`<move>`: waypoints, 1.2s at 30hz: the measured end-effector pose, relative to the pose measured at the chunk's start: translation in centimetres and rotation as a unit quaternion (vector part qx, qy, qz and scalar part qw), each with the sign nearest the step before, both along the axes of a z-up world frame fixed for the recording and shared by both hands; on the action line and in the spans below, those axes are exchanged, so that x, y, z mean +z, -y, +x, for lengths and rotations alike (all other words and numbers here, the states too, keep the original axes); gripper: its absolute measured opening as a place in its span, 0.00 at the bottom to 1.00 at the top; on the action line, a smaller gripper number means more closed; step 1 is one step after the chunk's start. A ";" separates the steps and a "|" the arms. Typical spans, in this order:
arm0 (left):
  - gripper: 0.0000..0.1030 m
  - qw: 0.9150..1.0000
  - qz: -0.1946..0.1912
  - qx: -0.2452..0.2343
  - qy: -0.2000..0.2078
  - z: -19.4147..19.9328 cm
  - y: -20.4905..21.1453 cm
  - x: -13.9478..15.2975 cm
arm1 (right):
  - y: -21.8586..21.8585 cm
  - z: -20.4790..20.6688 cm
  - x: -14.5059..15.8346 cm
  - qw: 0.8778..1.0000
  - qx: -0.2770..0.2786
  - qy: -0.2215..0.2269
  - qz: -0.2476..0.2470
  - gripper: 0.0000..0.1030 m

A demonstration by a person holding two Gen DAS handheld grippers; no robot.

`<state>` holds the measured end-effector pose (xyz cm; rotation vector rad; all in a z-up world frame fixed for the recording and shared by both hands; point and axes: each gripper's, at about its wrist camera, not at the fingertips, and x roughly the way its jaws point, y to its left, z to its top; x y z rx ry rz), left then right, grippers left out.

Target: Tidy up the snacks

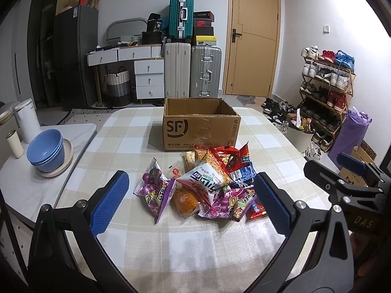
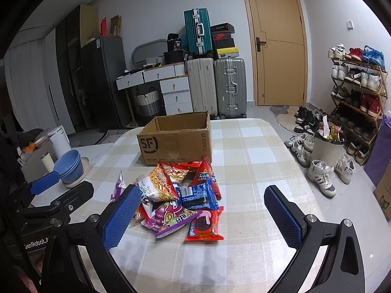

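A pile of snack packets (image 1: 205,185) lies on the checked tablecloth (image 1: 190,249), with purple candy bags, a white packet, orange noodle snacks and red and blue packets; it also shows in the right wrist view (image 2: 180,197). Behind it stands an open, empty cardboard SF box (image 1: 200,124), also seen in the right wrist view (image 2: 176,139). My left gripper (image 1: 189,202) is open, above the table just in front of the pile. My right gripper (image 2: 202,217) is open and empty, in front of the pile and to its right; it shows at the right edge of the left wrist view (image 1: 347,171).
Stacked blue bowls (image 1: 46,151) on a plate, a white kettle (image 1: 27,119) and a small cup sit on the grey counter at left. A shoe rack (image 1: 327,88), a bin (image 2: 327,146) and shoes stand on the floor at right. Suitcases and drawers line the back wall.
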<state>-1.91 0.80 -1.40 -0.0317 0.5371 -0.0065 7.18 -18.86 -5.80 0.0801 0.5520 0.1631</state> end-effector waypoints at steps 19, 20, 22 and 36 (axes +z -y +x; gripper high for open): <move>0.99 0.993 -0.053 -0.045 -0.100 12.0 -3.4 -7.5 | 1.5 6.6 -7.2 0.997 0.015 -0.074 0.028 1.00; 0.99 0.992 -0.038 -0.066 -0.098 12.7 -2.5 -7.5 | 1.6 6.9 -7.5 0.996 0.016 -0.077 0.030 1.00; 0.99 0.990 -0.004 -0.090 -0.105 13.9 -0.8 -7.7 | 1.9 7.5 -8.0 0.996 0.016 -0.082 0.036 1.00; 0.53 0.964 0.076 -0.180 -0.180 19.4 3.6 -12.3 | 4.0 9.1 -10.3 0.991 0.012 -0.110 0.071 1.00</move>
